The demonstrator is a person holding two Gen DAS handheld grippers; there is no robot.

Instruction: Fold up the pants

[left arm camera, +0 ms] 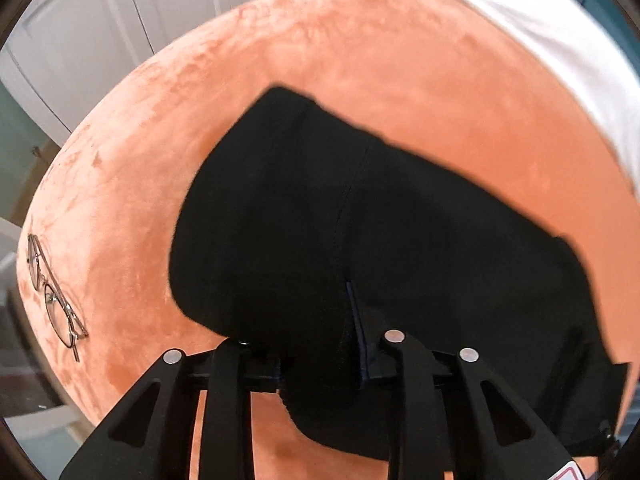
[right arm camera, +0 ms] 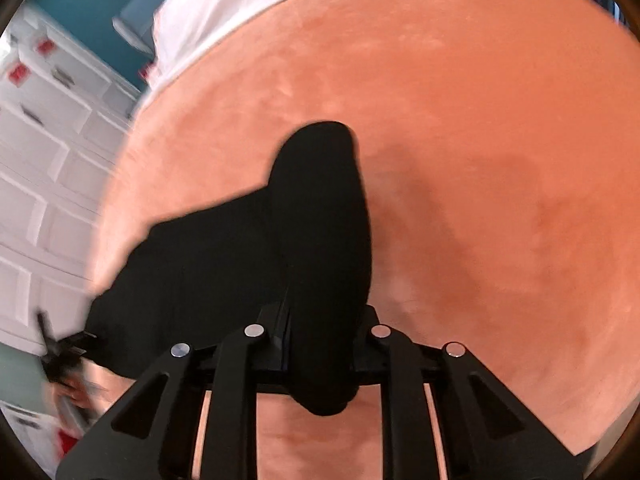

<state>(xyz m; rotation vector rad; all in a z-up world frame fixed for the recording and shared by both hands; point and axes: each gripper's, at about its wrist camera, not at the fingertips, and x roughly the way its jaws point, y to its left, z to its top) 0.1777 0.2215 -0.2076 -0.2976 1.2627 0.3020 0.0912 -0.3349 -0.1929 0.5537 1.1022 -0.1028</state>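
The black pants point(left arm camera: 360, 220) lie on an orange velvety bed cover point(left arm camera: 280, 60), with one edge gathered up into each gripper. In the left wrist view the cloth spreads wide and mostly flat away from the camera, a seam running up its middle and a dark blue inner strip showing near the grip. The left gripper point(left arm camera: 320, 364) has its jaws drawn nearly together on a thick bunch of that fabric. In the right wrist view a narrower tongue of cloth, probably a leg or a folded edge, runs forward from the right gripper point(right arm camera: 320, 356), whose jaws are likewise pinched close on the material, which bulges out below them.

The main risk is judged to be slippage: each grip holds a rounded wad instead of a flat hem, so a lift or pull could let one layer slide free and leave the fold crooked. Both pictures are smeared by motion, and a hurried carry would probably drag the loose part across the plush cover and wrinkle it. A pair of wire-framed glasses point(left arm camera: 54, 292) lies near the cover's left edge in the left view, well apart from the pants, but a wide sweep of cloth could catch it. A white sheet point(left arm camera: 560, 40) lies at the far edge of the cover
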